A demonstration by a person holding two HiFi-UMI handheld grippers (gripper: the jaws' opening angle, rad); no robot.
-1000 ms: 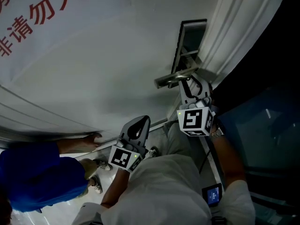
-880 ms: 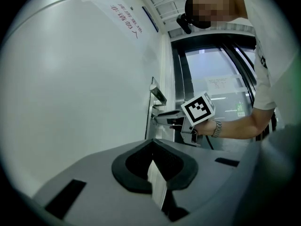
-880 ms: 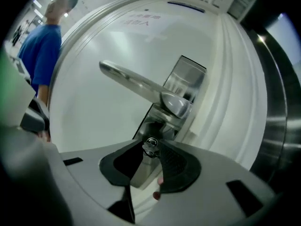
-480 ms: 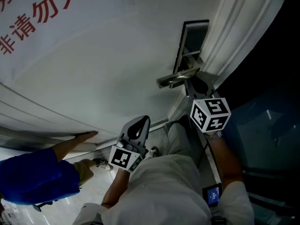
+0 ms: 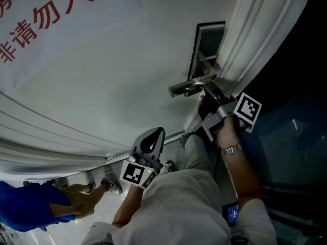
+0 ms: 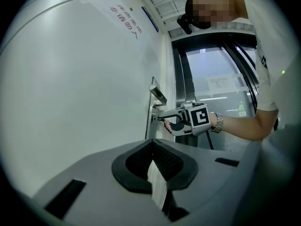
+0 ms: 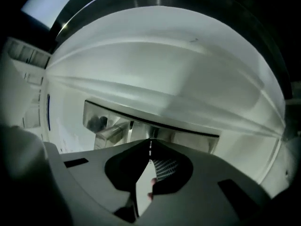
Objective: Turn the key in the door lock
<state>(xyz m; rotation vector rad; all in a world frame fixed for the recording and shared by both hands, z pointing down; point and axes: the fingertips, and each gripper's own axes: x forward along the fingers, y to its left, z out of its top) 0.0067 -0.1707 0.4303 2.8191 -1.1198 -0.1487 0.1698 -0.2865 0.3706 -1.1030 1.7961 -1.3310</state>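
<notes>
Pale metal, thin, seen only as a sliver at the jaw tips: the small metal key [image 7: 150,147], as far as can be told, right against the tall brushed-steel lock plate [image 5: 207,47]. Pinches it with the right gripper [image 6: 159,119], jaws just closed down onto that sliver, marker cube turned out to the side. Sits just below the steel lever handle [image 5: 190,84] jutting level from the plate. Belongs to a broad white door [image 5: 127,65] with red Chinese characters [image 5: 41,11] printed high at the left. Holds the left gripper [image 5: 155,132] well apart from the lock yet aimed toward it, jaws shut together with nothing between. Wears a metal wristwatch [image 5: 231,149] on the right wrist. Shows dark glass panels [image 5: 286,137] right of the door and a bystander's blue sleeve [image 5: 23,213] low at the left, near the door's foot.
</notes>
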